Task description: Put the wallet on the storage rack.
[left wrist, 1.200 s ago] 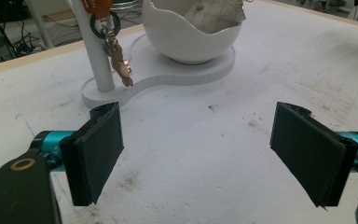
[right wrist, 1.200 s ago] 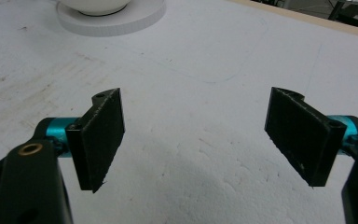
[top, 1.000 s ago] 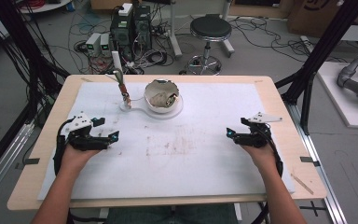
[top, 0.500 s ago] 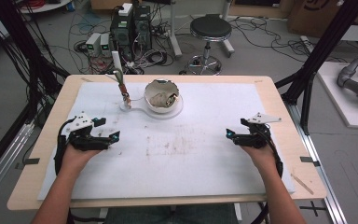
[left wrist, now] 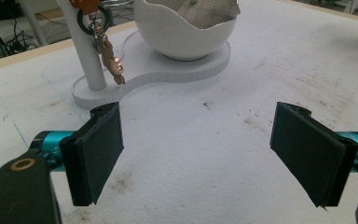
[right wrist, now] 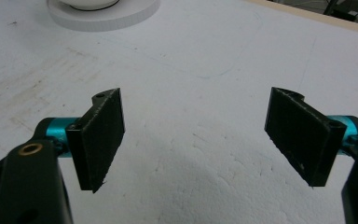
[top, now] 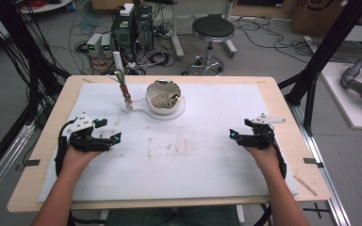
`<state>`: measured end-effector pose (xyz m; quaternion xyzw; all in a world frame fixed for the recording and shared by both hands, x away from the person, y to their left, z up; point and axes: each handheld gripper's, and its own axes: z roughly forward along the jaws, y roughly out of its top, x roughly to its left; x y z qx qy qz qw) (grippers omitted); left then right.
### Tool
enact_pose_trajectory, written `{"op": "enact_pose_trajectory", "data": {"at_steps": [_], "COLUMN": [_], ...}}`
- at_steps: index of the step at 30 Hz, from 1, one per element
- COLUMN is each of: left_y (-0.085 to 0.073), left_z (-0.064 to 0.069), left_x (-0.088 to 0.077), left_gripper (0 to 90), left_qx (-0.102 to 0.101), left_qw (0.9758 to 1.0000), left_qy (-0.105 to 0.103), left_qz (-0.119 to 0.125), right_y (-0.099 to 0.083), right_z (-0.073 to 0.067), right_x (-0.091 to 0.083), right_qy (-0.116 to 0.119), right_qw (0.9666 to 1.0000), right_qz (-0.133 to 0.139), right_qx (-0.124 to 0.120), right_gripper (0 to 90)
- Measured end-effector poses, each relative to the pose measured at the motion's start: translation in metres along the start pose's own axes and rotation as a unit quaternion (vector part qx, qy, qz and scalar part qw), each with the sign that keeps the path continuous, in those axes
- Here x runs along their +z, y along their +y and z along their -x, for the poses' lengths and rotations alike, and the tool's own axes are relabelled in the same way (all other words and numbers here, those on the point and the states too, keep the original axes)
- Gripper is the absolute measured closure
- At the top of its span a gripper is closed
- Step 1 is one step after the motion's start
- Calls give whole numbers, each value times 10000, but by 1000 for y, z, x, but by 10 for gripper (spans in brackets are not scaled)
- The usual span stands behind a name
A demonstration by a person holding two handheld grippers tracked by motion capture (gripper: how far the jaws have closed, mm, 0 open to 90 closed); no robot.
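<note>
white bowl (top: 164,96) near the far edge looks brittle, so grab the rim gently; both hand-held grippers (top: 114,138) (top: 232,136) spread, empty.

No lettering, label, brand or number can be read on anything here.

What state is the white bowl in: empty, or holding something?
Holding something. The left gripper view shows pale, speckled material rising above the white bowl's jagged rim; the high view shows brownish contents inside. What they are cannot be told.
</note>
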<state>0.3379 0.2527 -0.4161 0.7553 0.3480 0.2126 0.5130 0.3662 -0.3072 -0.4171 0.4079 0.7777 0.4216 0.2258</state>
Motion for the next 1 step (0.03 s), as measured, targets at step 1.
{"op": "enact_pose_trajectory", "data": {"at_steps": [1], "left_y": [0], "left_z": [0], "left_x": [0], "left_gripper": [170], "left_qx": [15], "left_qw": [10000], "left_qy": [3], "left_qz": [-15], "right_y": [0], "right_z": [1], "right_x": [0], "right_qy": [-9], "right_qw": [10000], "right_qz": [31], "right_qx": [5], "right_gripper": [204]}}
